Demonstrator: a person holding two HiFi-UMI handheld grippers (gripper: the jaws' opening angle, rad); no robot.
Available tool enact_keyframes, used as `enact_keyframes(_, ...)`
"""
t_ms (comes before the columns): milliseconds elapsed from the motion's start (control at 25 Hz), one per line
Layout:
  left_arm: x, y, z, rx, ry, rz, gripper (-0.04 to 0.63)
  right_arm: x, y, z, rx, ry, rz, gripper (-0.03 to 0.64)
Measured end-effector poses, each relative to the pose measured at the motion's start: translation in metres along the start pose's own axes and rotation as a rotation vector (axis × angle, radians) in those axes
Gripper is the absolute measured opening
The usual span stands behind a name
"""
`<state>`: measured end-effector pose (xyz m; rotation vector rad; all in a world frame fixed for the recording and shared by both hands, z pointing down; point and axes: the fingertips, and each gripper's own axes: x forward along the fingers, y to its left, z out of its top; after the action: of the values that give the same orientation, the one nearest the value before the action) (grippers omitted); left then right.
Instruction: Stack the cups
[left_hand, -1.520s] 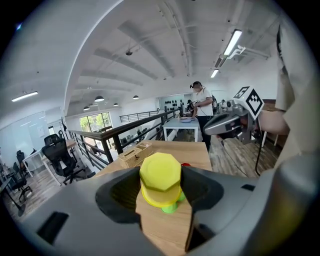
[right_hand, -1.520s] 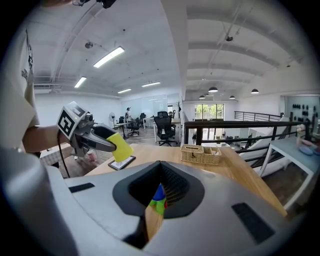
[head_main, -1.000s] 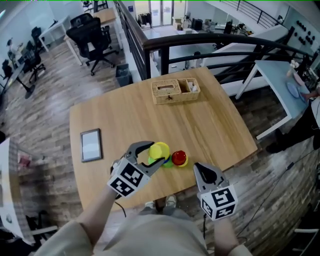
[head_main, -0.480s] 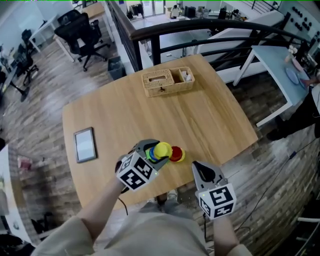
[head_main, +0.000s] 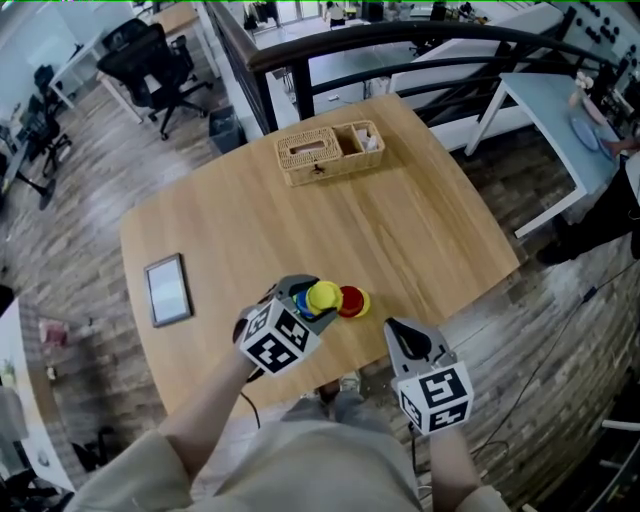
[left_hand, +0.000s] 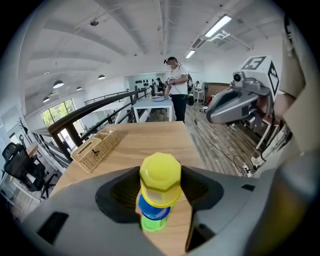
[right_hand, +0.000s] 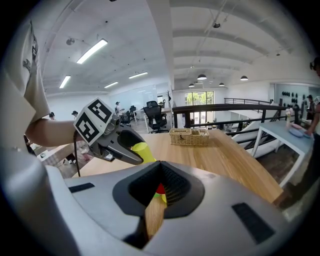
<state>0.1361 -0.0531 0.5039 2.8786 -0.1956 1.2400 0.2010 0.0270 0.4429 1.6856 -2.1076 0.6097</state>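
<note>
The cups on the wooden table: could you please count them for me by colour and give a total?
Yellow cup: 2, the second one showing under the red
Blue cup: 1
Green cup: 1
Red cup: 1
Total: 5

Open-plan office, folks, up on a mezzanine: black swivel chairs (head_main: 150, 58) at the upper left, a pale work table (head_main: 545, 100) upper right, dark railing (right_hand: 220, 105) beyond the edge, plank floor (head_main: 80, 190) all round, strip lights (right_hand: 92, 50) across the white ceiling.
</note>
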Motion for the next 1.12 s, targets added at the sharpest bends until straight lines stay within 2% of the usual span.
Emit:
enact_keyframes(480,0.001,0.004,0.002,-0.038,-0.041,0.017,0.267,0.006,-0.002,-0.001,0.002,0.013,0.01,0.025)
enact_keyframes(600,-0.002,0.008,0.006,-0.055,-0.069,0.04,0.293,0.006,-0.003,-0.001,-0.001,0.013,0.009,0.025)
enact_keyframes(880,-0.028,0.011,0.02,-0.093,-0.139,0.049,0.299,-0.003,-0.01,0.016,-0.008,-0.02,-0.01,0.025)
enact_keyframes(1120,-0.073,0.023,0.035,-0.118,-0.218,0.144,0.299,-0.019,-0.006,0.047,-0.008,-0.094,-0.008,0.025)
